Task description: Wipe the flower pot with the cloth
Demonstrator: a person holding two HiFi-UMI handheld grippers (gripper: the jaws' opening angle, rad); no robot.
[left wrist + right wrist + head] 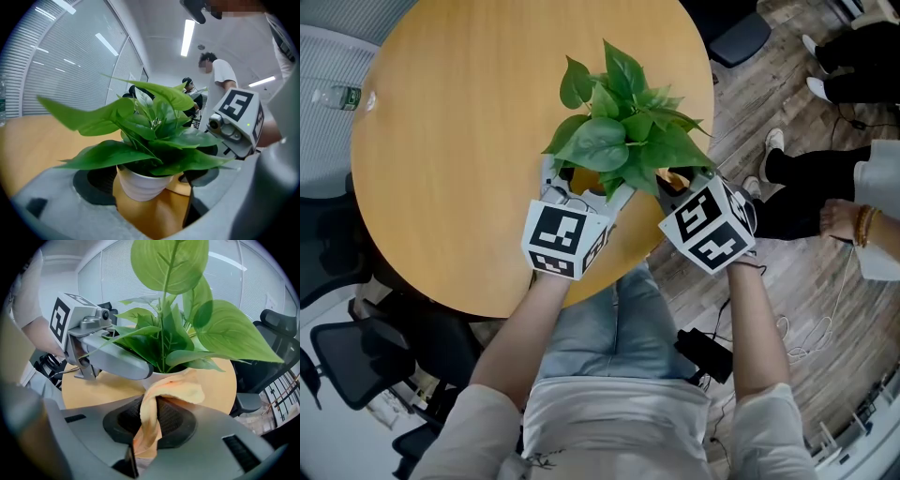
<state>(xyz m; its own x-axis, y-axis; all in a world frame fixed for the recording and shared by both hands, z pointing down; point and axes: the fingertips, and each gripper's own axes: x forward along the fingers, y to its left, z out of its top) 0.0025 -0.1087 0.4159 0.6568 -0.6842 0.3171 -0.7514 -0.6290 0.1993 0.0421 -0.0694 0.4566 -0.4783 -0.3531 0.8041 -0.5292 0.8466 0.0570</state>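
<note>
Near the edge of the round table (459,141) that is closest to the person stands the white flower pot (138,187), almost covered from above by its broad green leaves (619,131). In my judgement the main danger is that the pot tips or slides off this edge, because it is small, top-heavy with foliage, and pushed from the side when the cloth rubs it. A second danger is that the cloth or a jaw catches a leaf and tears it, since the leaves hang low over the rim. The orange cloth (154,413) is pinched in the right gripper (147,430), whose jaws are almost together on it. Its free end folds forward and seems to touch the pot's wall just under the rim. The left gripper (150,178) has its jaws wide, one on each side of the pot and seemingly against it, so I judge that it steadies the pot.
</note>
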